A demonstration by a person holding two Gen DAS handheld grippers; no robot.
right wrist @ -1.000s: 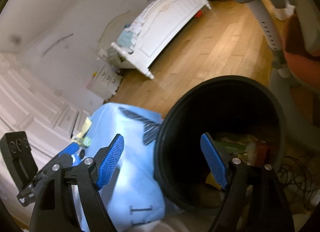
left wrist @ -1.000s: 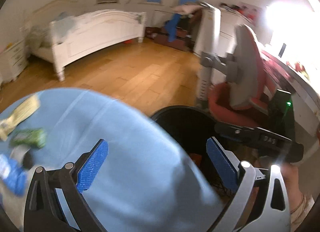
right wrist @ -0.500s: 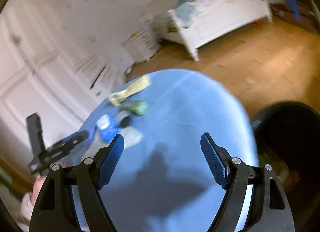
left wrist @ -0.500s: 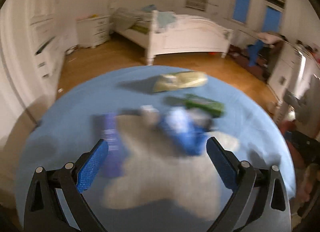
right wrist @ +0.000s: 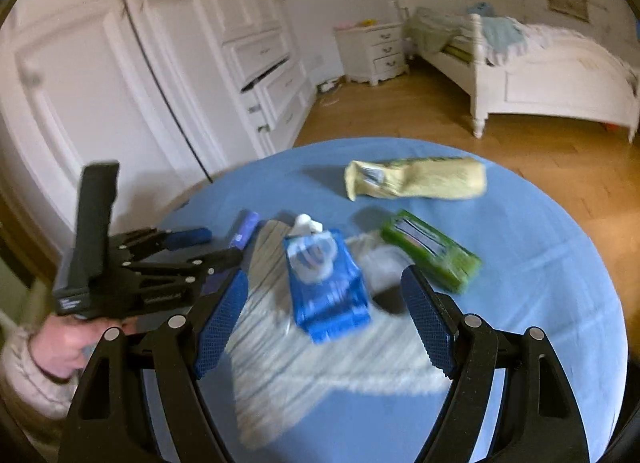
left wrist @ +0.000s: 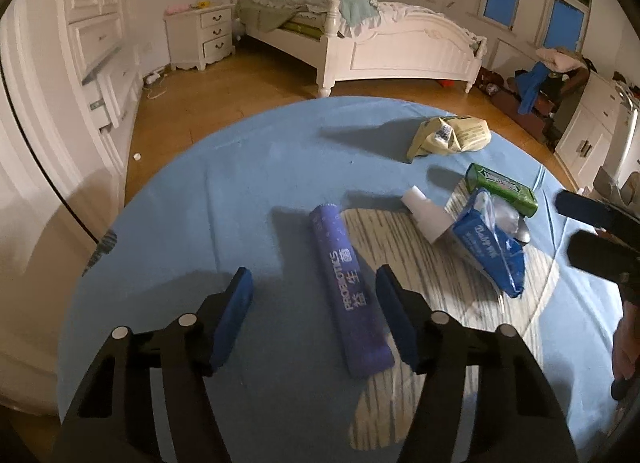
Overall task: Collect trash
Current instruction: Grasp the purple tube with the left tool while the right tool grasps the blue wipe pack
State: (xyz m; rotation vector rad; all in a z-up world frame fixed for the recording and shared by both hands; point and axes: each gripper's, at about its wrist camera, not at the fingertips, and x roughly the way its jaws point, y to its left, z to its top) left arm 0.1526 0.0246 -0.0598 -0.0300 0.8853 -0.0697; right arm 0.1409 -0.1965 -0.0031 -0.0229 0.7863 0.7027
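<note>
Trash lies on a round table with a blue cloth [left wrist: 248, 191]. A purple probiotics sachet [left wrist: 348, 287] lies between the fingers of my open, empty left gripper [left wrist: 314, 303]. A blue tissue pack [left wrist: 490, 239] [right wrist: 324, 283], a small white bottle [left wrist: 426, 215], a green box [left wrist: 502, 189] [right wrist: 430, 251] and a yellow crumpled bag [left wrist: 450, 135] [right wrist: 416, 179] lie further right. My right gripper [right wrist: 326, 317] is open and empty, hovering just over the blue tissue pack. The left gripper also shows in the right wrist view [right wrist: 160, 259].
A pale wood-grain patch [left wrist: 404, 239] shows on the cloth under the trash. Beyond the table are a wooden floor [left wrist: 224, 95], a white bed [left wrist: 384, 47], a nightstand [left wrist: 200, 35] and white wardrobe drawers [right wrist: 272, 75] on the left.
Both grippers have swung away from the black bin back over the table. The left now sits over the purple sachet and the right over the blue tissue pack. Both stayed open.
</note>
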